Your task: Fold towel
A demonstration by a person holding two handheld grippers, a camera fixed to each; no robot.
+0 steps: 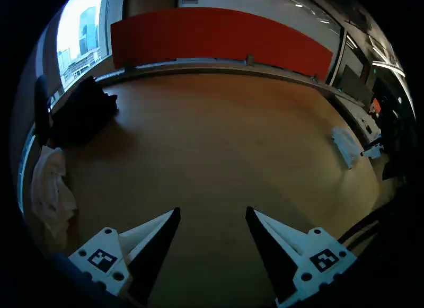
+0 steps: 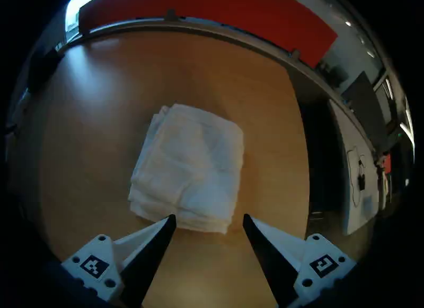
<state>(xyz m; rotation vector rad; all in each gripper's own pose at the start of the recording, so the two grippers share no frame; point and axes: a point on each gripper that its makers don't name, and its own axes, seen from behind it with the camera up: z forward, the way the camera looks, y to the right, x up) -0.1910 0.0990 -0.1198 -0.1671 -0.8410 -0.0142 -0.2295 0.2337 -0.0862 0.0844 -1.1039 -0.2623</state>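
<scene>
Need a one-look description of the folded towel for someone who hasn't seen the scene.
Start at the long wooden table below the red panel. Near its middle, just ahead of the right gripper, lies the towel. It is white, folded into a neat layered square, unlike the crumpled white cloth heaped at the table's edge.

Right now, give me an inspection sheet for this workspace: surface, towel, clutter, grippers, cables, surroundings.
Surface: light wooden table.
Job's things: white towel, folded into a layered rectangle, lying flat just ahead of the right gripper.
Clutter: black bag and a crumpled pale cloth at the table's left edge, in the left gripper view.
Grippers: left gripper open, holding nothing; right gripper open, fingertips at the towel's near edge, not gripping it.
Cables: dark cable beside the left gripper.
Surroundings: red partition behind the table; window showing city buildings.
</scene>
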